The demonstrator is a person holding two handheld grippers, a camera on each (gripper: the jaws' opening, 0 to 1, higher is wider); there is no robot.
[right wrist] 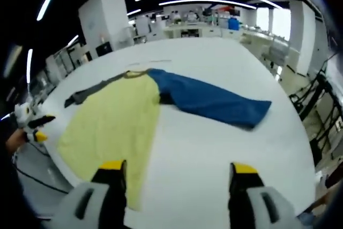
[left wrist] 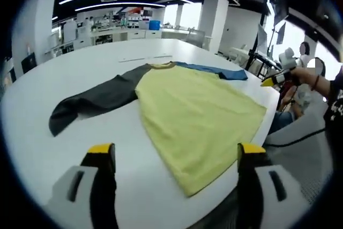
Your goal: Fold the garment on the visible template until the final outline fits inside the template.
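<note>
One garment (left wrist: 198,111) lies spread flat on the white desk (left wrist: 80,68): a yellow body with two long sleeves, one dark grey (left wrist: 96,100) and one blue (right wrist: 214,100). Two claws are present. The left claw (left wrist: 177,156) hovers above the desk near the garment's hem, its yellow-tipped jaws wide apart and gripping nothing. The right claw (right wrist: 177,172) is likewise spread open and empty, above bare desk beside the yellow body.

The left gripper view shows the grey sleeve at full length and only a strip of the blue one; the right gripper view shows the blue sleeve stretched out and just a sliver of grey. Each view also catches the other claw at the desk's edge, held in a hand (left wrist: 303,73).
</note>
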